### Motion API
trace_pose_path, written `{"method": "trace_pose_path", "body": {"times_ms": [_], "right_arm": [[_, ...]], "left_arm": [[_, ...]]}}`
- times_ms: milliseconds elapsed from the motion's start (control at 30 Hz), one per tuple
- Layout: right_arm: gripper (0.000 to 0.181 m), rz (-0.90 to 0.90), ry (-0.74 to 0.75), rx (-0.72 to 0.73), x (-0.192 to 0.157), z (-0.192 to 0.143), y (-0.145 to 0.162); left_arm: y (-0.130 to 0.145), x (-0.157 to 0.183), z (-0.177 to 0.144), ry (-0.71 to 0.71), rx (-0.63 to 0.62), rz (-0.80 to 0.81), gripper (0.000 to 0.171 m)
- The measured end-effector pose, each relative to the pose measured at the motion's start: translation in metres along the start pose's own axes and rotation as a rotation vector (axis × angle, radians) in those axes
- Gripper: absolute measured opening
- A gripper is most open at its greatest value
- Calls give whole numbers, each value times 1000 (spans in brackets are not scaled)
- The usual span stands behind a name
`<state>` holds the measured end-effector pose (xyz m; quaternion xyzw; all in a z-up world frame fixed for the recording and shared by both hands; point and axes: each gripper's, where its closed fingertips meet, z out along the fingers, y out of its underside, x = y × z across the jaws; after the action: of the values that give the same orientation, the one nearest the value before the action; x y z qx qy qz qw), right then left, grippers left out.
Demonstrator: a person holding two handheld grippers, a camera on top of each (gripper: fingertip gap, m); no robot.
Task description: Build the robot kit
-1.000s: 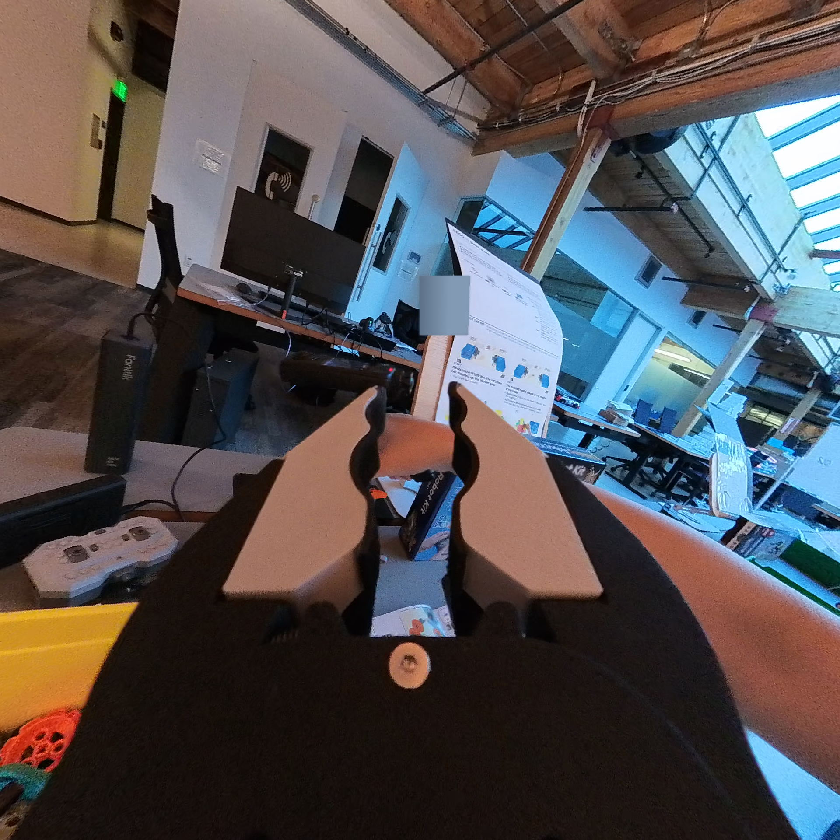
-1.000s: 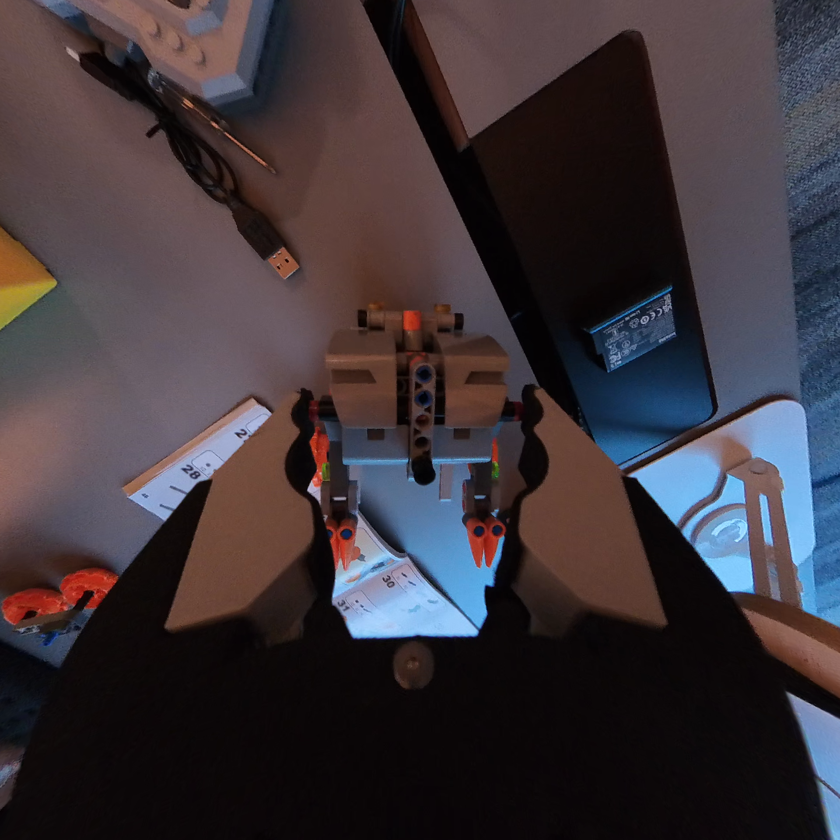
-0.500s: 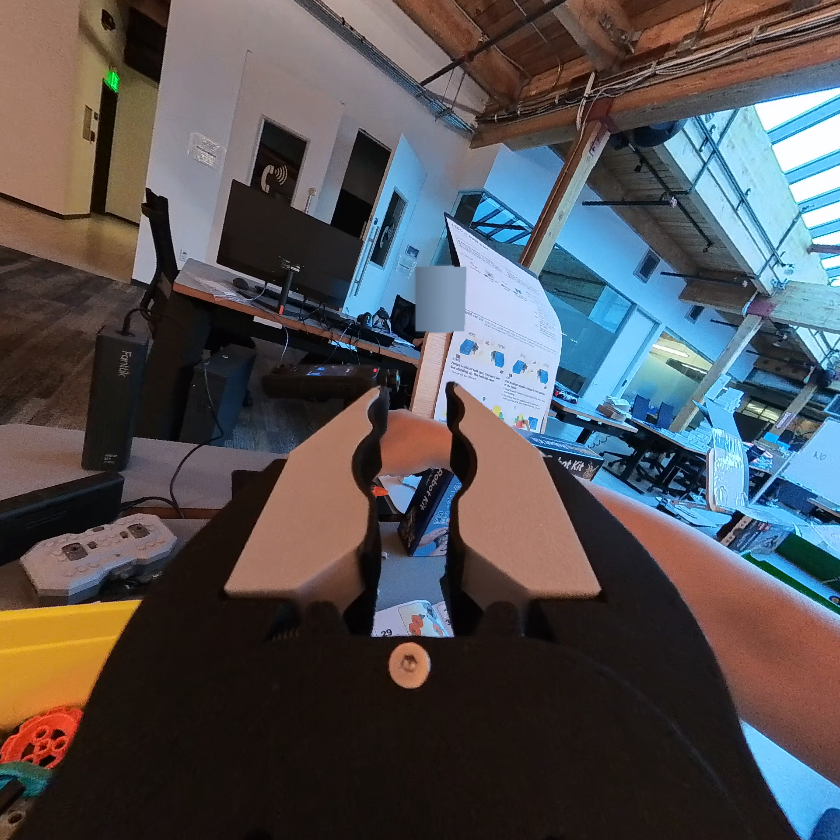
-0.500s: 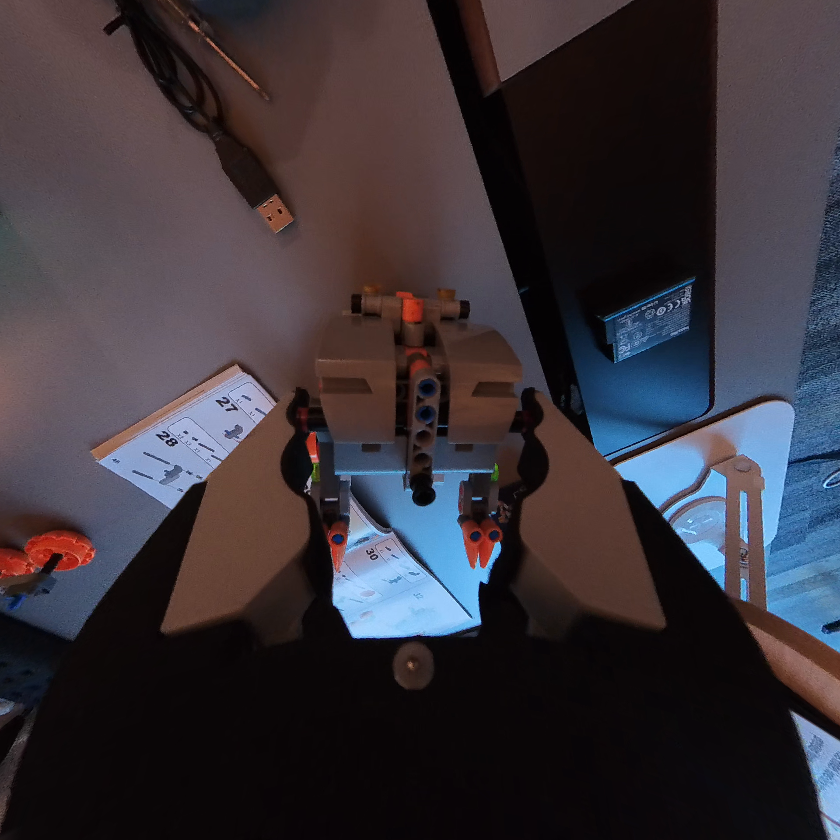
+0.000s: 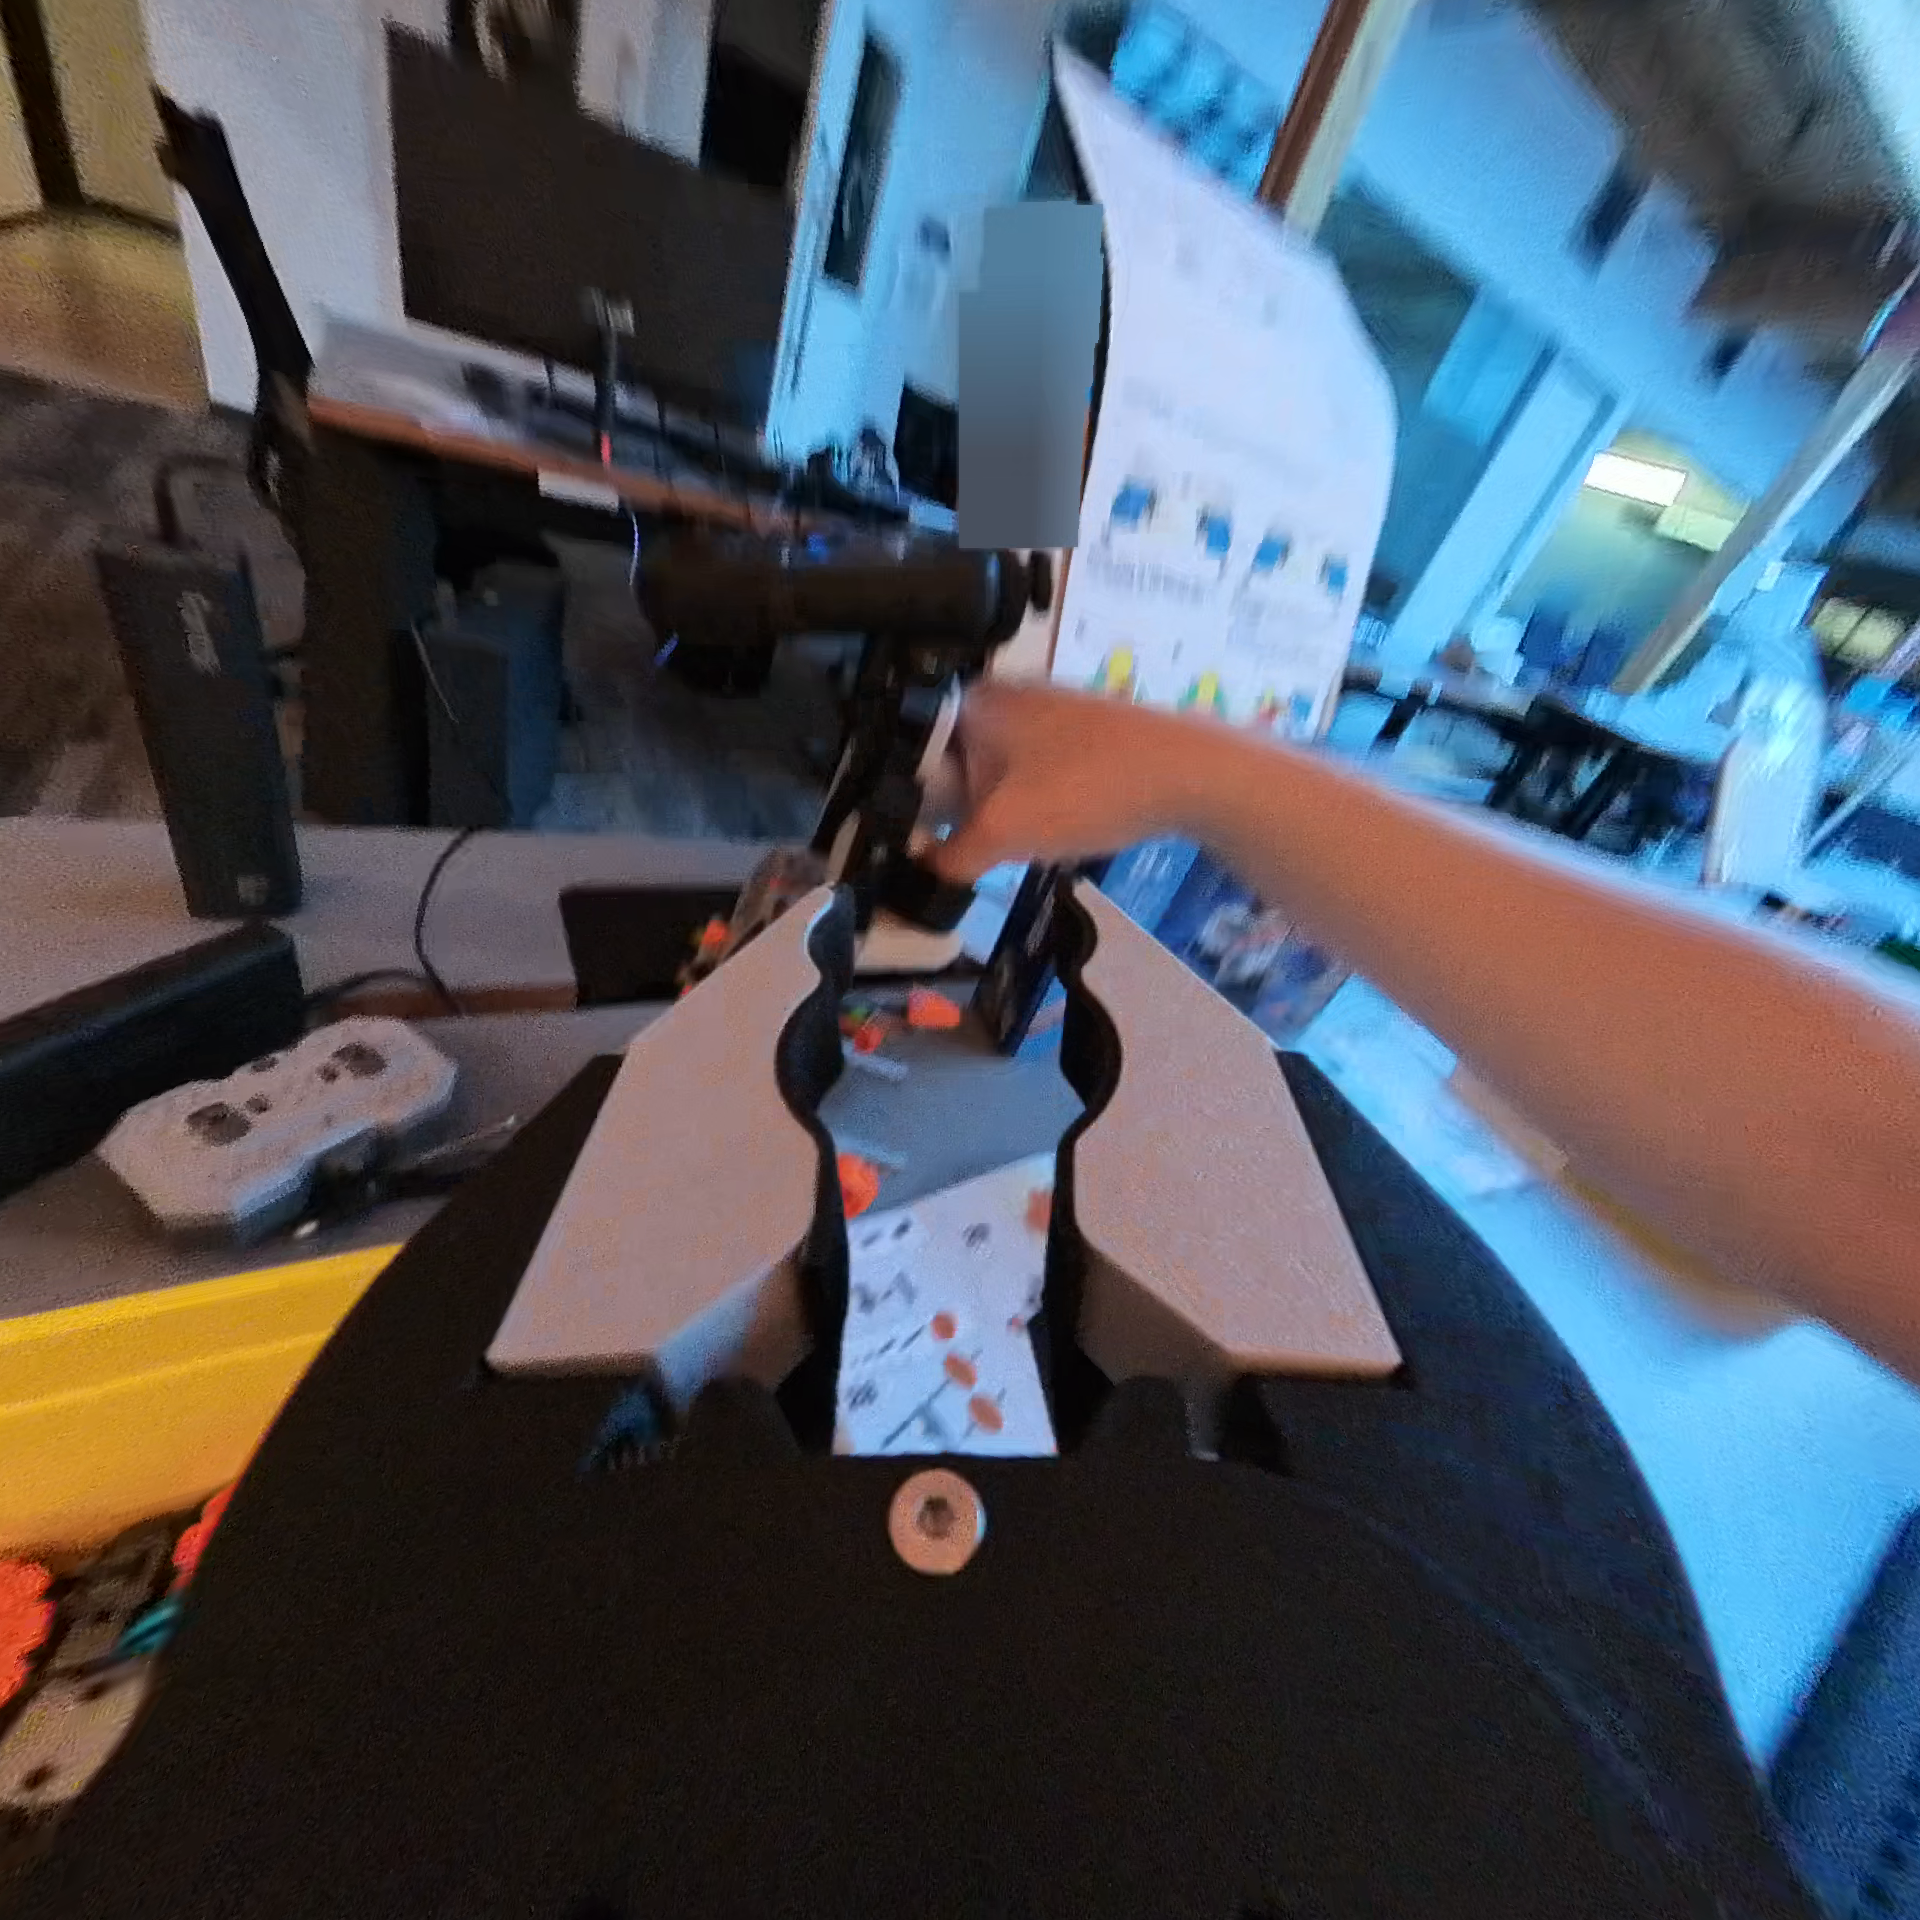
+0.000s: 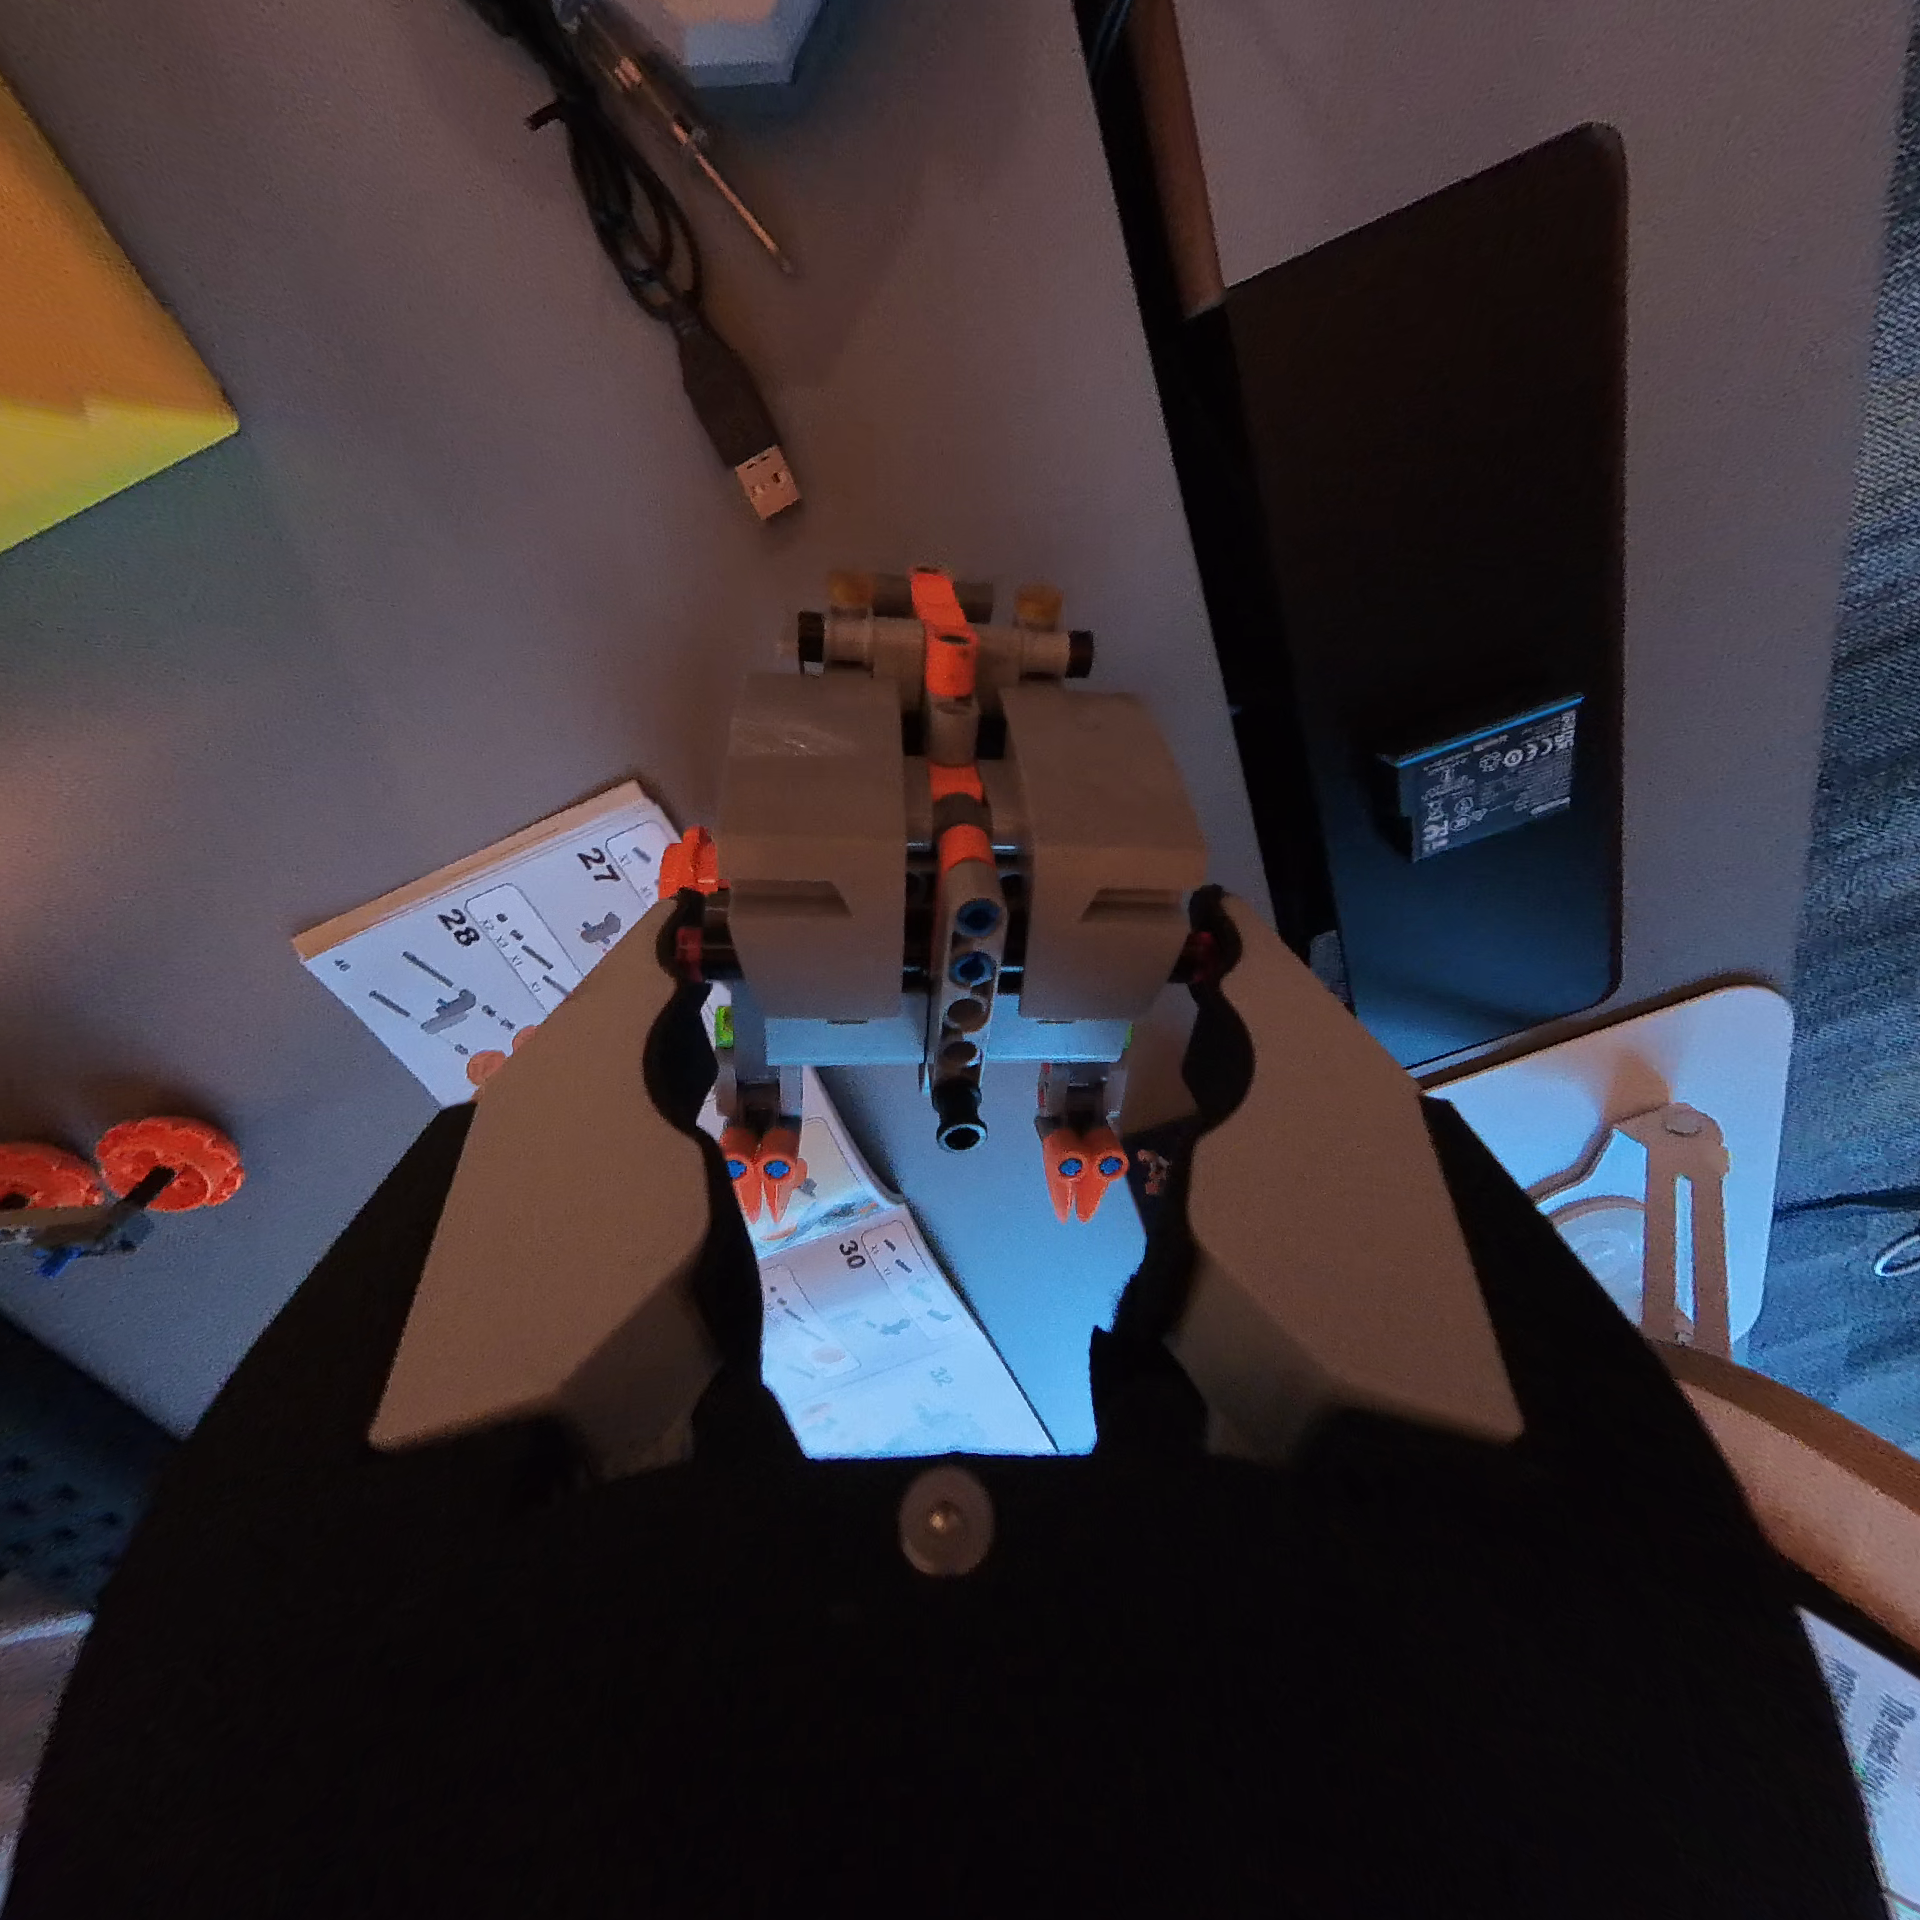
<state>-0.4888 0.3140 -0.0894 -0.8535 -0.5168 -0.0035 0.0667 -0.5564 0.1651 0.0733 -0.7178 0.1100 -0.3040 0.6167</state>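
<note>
My right gripper (image 6: 940, 925) is shut on a grey brick-built model (image 6: 810, 831) with orange claws. It holds the model by its side pins above an open instruction booklet (image 6: 499, 935) on the grey table (image 6: 416, 623). My left gripper (image 5: 951, 914) is open and empty, a little above the same booklet (image 5: 935, 1299). The left wrist view is blurred. In it a person's arm (image 5: 1455, 987) reaches across to the other gripper (image 5: 883, 810), which is just beyond my left fingertips.
A yellow bin (image 5: 156, 1382) is at the left, and it also shows in the right wrist view (image 6: 83, 364). A grey brick hub (image 5: 281, 1122), a USB cable (image 6: 727, 405), orange gears (image 6: 166, 1158), a black flat device (image 6: 1455, 623) and a white stand (image 6: 1621, 1143) lie around.
My left gripper has tipped down towards the table and its jaws have spread slightly. My right gripper has shifted sideways over the table with the model still held.
</note>
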Motion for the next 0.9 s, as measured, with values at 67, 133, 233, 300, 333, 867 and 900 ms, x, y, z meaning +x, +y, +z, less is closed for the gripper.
{"method": "trace_pose_path", "body": {"times_ms": [67,133,233,300,333,867,900], "right_arm": [[93,-8,-11,1,-2,-1,5],[93,-12,-24,0,-3,-2,10],[93,-4,-54,-1,-4,-4,15],[93,0,-66,-1,-4,-6,18],[93,2,-71,-3,-4,-7,19],[93,39,-227,20,-32,-26,44],[93,43,-225,15,-32,-28,47]], "left_arm": [[25,-7,16,-49,-126,77,45],[55,-11,32,-71,-265,119,52],[90,-19,59,-89,-377,193,84],[112,-30,73,-140,-448,260,96],[122,-31,81,-136,-468,272,99],[157,-39,131,-104,-333,277,69],[157,-37,132,-98,-336,290,69]]}}
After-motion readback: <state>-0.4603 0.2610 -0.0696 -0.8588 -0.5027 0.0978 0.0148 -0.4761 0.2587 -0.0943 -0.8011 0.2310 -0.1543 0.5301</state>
